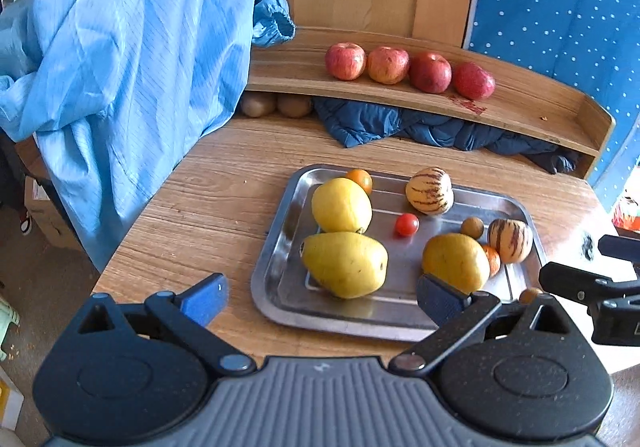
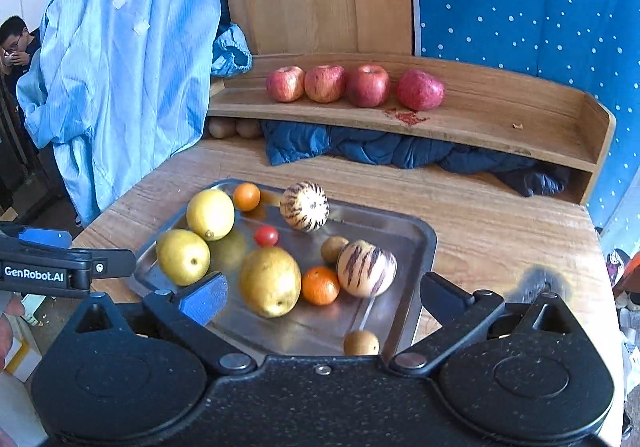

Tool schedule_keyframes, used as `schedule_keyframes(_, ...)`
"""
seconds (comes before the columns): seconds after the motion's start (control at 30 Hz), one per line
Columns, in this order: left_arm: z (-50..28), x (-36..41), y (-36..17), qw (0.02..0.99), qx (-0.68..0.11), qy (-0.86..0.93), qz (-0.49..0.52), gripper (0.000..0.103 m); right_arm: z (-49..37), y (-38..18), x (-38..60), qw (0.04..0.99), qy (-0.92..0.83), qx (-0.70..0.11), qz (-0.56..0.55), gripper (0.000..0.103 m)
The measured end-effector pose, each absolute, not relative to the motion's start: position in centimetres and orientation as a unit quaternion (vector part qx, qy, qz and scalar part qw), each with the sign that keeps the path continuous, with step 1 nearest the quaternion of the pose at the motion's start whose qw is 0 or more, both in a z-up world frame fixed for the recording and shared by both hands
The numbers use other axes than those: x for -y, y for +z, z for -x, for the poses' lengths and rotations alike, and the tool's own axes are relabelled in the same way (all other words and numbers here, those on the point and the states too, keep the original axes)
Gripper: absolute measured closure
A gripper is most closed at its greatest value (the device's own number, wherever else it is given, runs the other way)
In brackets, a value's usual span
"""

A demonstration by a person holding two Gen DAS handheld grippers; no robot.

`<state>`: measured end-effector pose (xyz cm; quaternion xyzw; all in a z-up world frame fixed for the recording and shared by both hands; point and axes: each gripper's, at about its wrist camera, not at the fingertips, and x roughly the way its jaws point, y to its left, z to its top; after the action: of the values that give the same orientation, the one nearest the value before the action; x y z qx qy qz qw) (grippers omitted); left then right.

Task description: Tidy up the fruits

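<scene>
While both hover over the steel tray (image 1: pixel 280 287) of fruit, each hand-held gripper (image 1: pixel 320 297) (image 2: pixel 322 297) gapes empty.

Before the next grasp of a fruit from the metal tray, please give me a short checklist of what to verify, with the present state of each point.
1. Left gripper open and empty: ok.
2. Right gripper open and empty: ok.
3. Fruit left on the metal tray, for example the near yellow pear: ok.
4. Free space on the wooden shelf right of the four apples: ok.
5. Shelf surface clean: not ok, red stain beside the rightmost apple.
6. Tray steady on the table: cannot tell.
</scene>
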<state>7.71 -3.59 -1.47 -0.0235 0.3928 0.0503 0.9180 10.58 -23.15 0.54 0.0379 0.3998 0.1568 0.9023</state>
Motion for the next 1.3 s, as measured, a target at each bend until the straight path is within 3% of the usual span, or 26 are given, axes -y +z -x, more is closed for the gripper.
schedule_keyframes(1.3, -6.1, -2.0, -4.1, 0.901, -0.432, -0.012, 0.027, 0.001, -7.2, -1.2, 17.4, 0.868, 0.078, -0.488, -0.051, 0.001)
